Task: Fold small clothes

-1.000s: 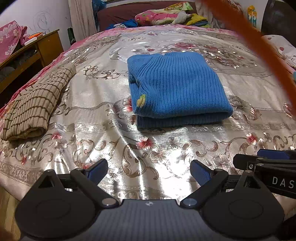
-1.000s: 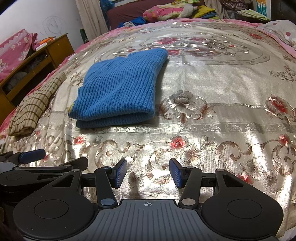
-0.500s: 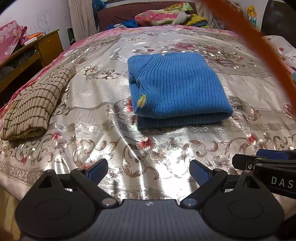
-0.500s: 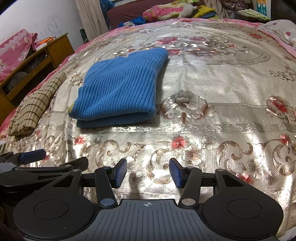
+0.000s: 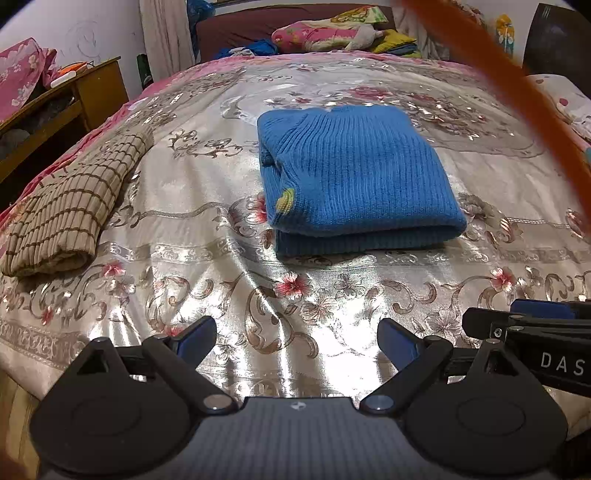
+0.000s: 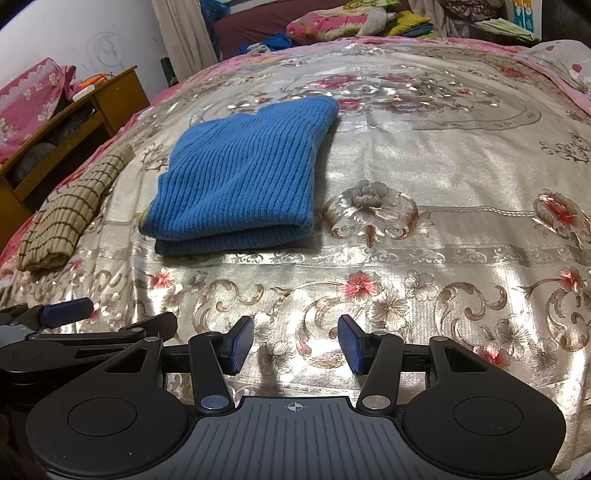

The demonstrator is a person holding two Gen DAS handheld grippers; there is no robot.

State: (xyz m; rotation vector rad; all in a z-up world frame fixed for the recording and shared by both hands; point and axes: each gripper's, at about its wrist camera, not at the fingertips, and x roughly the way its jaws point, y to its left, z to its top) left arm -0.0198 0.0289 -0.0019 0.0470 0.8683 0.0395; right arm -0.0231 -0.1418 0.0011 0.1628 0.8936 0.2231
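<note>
A blue ribbed knit sweater (image 5: pixel 354 177) lies folded in a flat rectangle on the shiny floral bedspread (image 5: pixel 221 258); it also shows in the right wrist view (image 6: pixel 243 184). A brown checked garment (image 5: pixel 70 206) lies folded at the bed's left edge, also in the right wrist view (image 6: pixel 70 210). My left gripper (image 5: pixel 297 341) is open and empty, low over the near edge of the bed, well short of the sweater. My right gripper (image 6: pixel 295 345) is open and empty beside it, to the right.
A wooden cabinet (image 5: pixel 74 99) stands left of the bed. Pillows and piled clothes (image 5: pixel 332 31) lie at the far end. A blurred orange strap (image 5: pixel 517 92) crosses the upper right of the left wrist view. The right gripper's side (image 5: pixel 535 332) shows at lower right.
</note>
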